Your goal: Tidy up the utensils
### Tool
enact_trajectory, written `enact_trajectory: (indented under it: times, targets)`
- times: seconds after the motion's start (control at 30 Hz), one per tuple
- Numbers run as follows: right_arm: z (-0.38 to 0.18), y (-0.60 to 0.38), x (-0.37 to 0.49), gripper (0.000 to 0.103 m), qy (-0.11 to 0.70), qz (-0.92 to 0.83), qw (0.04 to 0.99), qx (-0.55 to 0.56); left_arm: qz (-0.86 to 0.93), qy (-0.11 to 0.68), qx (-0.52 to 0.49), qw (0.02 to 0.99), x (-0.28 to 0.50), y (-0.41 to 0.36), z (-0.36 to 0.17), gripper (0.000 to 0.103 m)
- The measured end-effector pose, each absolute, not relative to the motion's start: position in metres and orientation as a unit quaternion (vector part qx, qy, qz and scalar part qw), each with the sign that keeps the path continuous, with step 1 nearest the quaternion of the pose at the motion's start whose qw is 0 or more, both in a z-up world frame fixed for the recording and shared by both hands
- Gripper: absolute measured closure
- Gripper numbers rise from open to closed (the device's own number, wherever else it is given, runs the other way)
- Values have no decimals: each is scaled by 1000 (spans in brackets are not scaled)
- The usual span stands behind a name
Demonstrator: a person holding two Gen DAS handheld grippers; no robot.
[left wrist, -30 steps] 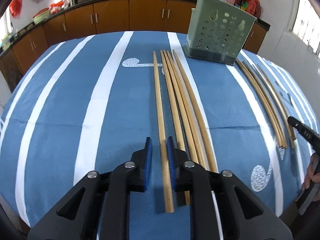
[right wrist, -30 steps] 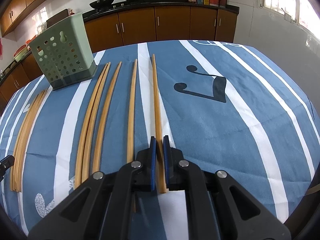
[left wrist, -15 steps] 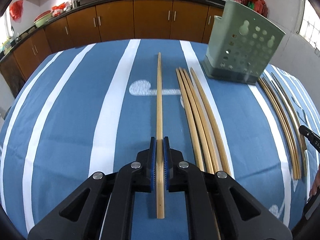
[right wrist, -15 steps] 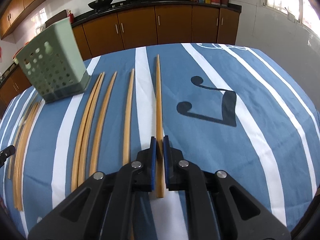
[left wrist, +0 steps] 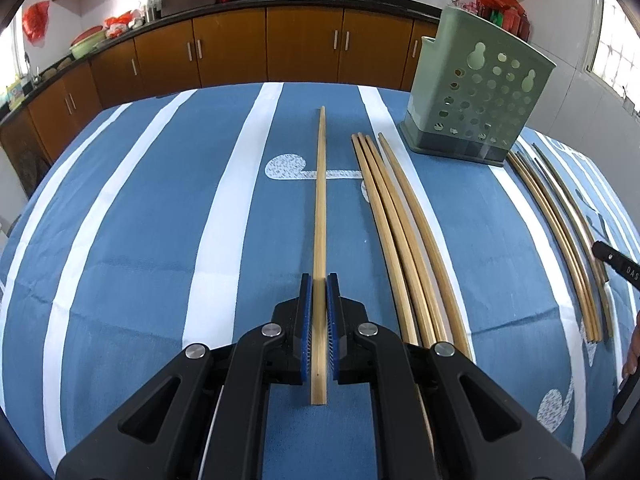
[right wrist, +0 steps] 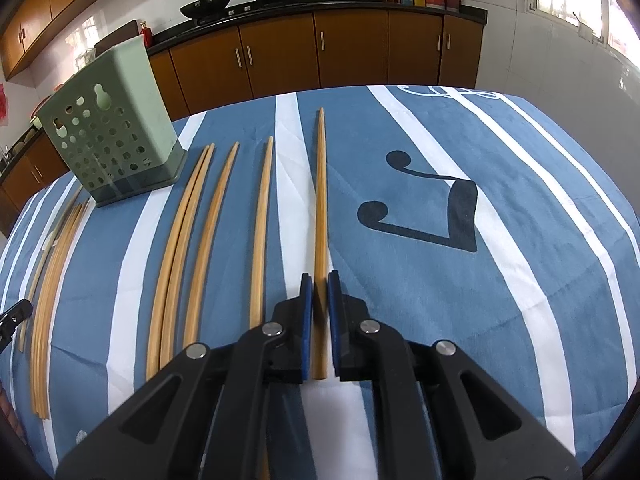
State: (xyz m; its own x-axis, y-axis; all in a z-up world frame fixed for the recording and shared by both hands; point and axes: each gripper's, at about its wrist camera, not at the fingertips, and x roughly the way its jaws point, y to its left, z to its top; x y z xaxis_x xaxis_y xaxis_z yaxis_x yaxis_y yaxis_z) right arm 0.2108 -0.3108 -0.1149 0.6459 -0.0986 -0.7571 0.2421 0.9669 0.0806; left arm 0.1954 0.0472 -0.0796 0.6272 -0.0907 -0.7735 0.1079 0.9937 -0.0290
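Left gripper (left wrist: 319,284): blue pads clamped on one bamboo chopstick (left wrist: 320,208), which runs straight away toward the far edge of the blue-and-white striped tablecloth (left wrist: 152,216). Just right of it, a bundle of four chopsticks (left wrist: 400,236) lies on the cloth, tips far. Right again, far side: green perforated utensil holder (left wrist: 476,96), upright. Beyond it, a further set of chopsticks (left wrist: 560,232) near the right edge.

Right gripper (right wrist: 319,285): pads closed on a single chopstick (right wrist: 320,200), pointing far, over a white stripe. Loose chopsticks (right wrist: 260,232) lie to its left; the holder (right wrist: 108,132) stands far left.
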Motion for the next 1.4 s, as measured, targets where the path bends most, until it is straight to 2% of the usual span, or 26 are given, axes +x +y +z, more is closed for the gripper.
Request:
enact_trajectory:
  times: [0.17, 0.37, 0.97, 1.17, 1.2, 1.3, 1.4]
  targets:
    - [-111, -311, 208, 95, 407, -88, 905, 92, -56, 432, 12, 900, 195, 48, -79, 95]
    - [-86, -314, 192, 95, 366, -84, 922, 96, -59, 422, -7, 905, 187, 60, -65, 96]
    - [-14, -315, 167, 95, 257, -76, 959, 95, -60, 305, -39, 950, 169, 75, 19, 96]
    - [-17, -312, 165, 95, 262, -73, 958, 94, -67, 353, -18, 933, 176, 70, -13, 95]
    - [-18, -311, 165, 95, 265, -72, 957, 94, -70, 364, -18, 929, 176, 68, -22, 93]
    - [-22, -309, 166, 95, 271, -71, 955, 93, -87, 389, -20, 917, 175, 61, -44, 78]
    - [-23, -307, 166, 95, 273, -69, 955, 92, -93, 399, -6, 912, 170, 51, -56, 76]
